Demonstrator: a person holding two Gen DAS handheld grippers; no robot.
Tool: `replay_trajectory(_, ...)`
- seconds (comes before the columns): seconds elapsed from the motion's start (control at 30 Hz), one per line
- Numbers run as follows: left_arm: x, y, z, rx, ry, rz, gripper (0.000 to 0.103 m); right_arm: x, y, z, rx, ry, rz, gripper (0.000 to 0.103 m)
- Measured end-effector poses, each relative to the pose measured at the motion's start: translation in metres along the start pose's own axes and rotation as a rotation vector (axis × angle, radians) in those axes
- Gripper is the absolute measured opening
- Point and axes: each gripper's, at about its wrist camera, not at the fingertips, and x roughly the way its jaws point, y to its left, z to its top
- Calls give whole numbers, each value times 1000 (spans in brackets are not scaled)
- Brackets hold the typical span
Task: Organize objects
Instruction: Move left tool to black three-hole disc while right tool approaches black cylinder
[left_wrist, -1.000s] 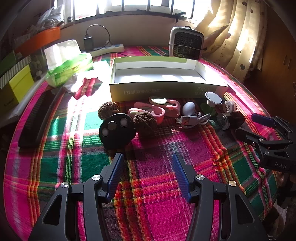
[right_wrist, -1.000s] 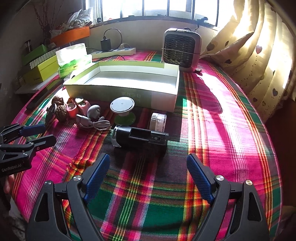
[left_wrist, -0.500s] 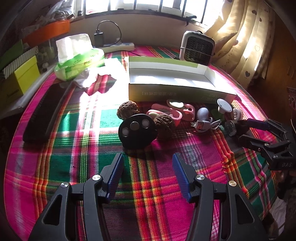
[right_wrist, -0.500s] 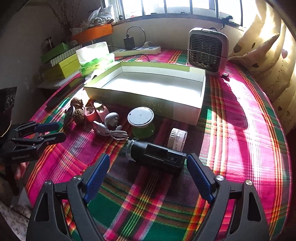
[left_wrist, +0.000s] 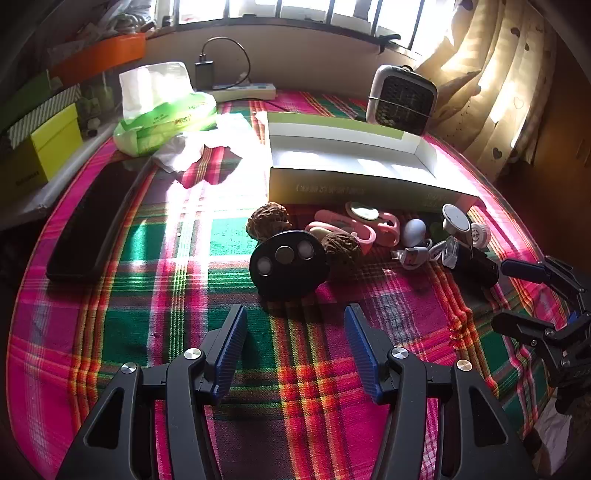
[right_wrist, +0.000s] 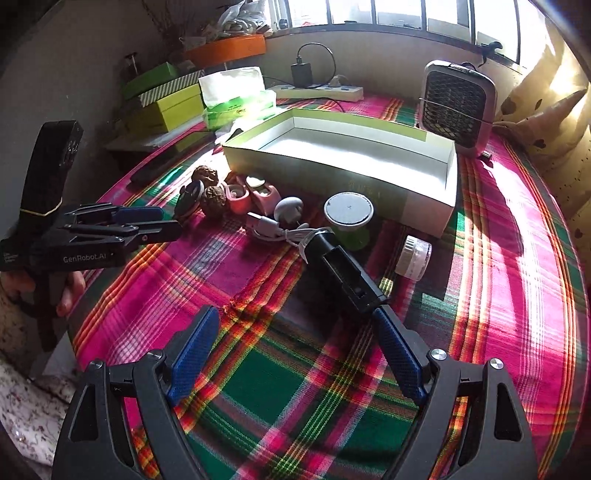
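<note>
— What step is this?

— The approach, I'd say. Both claws gape wide, holding nothing: left gripper (left_wrist: 293, 325) faces the black disc (left_wrist: 289, 264), right gripper (right_wrist: 297, 332) the black tube (right_wrist: 341, 267).

— And the box (right_wrist: 448, 173)?

— Empty (items lie just before it). Next: straddle, close, lift in.

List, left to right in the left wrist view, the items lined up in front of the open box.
Walnut → black oval remote → second walnut → pink clips → white cable → black cylinder.
</note>
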Motion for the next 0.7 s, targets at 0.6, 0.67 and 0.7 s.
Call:
replay_trajectory(0.6,20,1,22,48,13,15,53,35,-8,20,-30,57,-69,74)
replay_trajectory(0.67,21,3,24,45,13,13,53,36,-7,20,-35,58,-76,73)
replay_trajectory(0.7,22,3,25,46,14,19,53,36,-6,20,-37,57,-82,72)
